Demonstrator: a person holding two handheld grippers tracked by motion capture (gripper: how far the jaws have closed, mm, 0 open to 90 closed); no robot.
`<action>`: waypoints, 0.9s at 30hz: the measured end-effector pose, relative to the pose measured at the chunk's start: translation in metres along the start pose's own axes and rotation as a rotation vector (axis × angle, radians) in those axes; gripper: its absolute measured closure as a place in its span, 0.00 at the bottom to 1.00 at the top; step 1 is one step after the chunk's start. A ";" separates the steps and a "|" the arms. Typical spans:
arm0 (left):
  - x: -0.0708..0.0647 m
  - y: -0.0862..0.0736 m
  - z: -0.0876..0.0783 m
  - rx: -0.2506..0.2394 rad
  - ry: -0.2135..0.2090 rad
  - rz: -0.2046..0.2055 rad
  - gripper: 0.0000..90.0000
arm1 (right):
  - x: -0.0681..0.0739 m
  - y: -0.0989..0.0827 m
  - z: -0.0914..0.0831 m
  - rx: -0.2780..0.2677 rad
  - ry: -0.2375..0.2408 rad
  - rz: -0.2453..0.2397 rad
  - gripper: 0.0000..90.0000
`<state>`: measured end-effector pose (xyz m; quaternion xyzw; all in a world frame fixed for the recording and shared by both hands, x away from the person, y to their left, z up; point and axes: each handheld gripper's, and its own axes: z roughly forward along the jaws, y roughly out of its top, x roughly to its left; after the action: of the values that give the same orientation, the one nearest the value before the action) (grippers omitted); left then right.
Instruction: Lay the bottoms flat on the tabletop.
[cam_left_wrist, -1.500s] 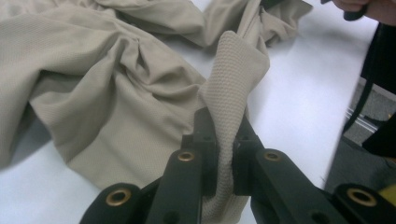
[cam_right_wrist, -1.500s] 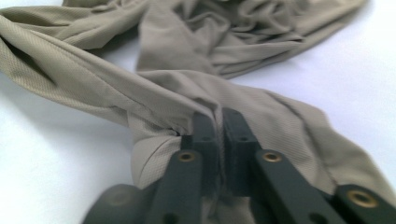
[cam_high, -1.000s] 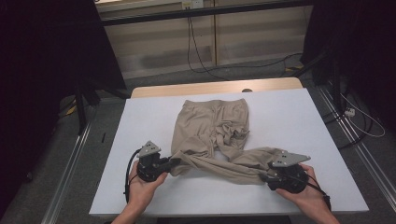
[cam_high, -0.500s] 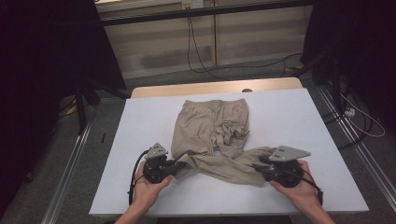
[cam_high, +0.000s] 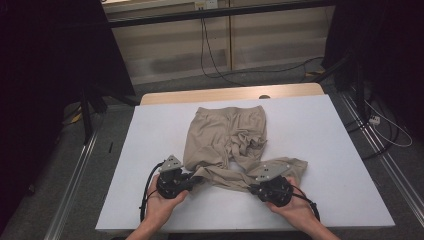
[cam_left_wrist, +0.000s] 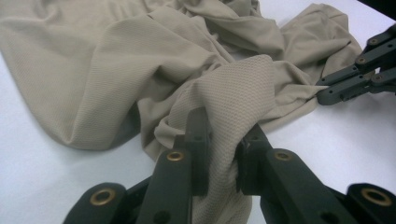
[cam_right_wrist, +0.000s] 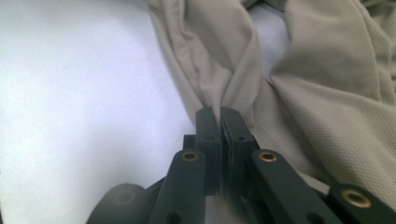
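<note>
A beige pair of trousers (cam_high: 225, 135) lies crumpled on the white table (cam_high: 330, 135), waistband at the far side and one leg running sideways along the near side. My left gripper (cam_high: 198, 179) is shut on a thick bunch of that leg (cam_left_wrist: 233, 93); its jaws (cam_left_wrist: 227, 133) have just been opening a little, with the cloth still pinched between them. My right gripper (cam_high: 253, 188) is shut on a thin fold of the same leg (cam_right_wrist: 219, 70); its jaws (cam_right_wrist: 219, 114) have just been closing. Its tips also show in the left gripper view (cam_left_wrist: 327, 94), biting the cloth.
A wooden strip (cam_high: 230, 94) borders the table's far edge. Metal rails (cam_high: 75, 175) run along the floor on both sides, and cables (cam_high: 385, 130) lie on the floor to the right. Bare white table surrounds the trousers.
The right gripper slid left along the trouser leg and closed on it. The left gripper stayed in place with the cloth in its jaws.
</note>
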<state>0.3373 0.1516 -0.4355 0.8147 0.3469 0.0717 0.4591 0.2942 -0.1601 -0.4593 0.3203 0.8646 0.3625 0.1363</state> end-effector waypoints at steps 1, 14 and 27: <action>-0.001 0.000 0.000 0.002 -0.004 0.000 0.87 | 0.004 0.000 -0.001 0.007 -0.007 -0.022 0.97; -0.014 -0.002 0.005 0.024 -0.018 0.054 0.84 | 0.061 0.007 -0.013 -0.078 0.386 -0.031 0.98; -0.003 0.000 0.008 0.016 0.089 0.058 0.37 | 0.033 0.019 0.023 -0.033 0.092 -0.062 0.42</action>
<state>0.3386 0.1440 -0.4392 0.8240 0.3438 0.1183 0.4346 0.2882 -0.1165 -0.4620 0.2742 0.8732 0.3868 0.1129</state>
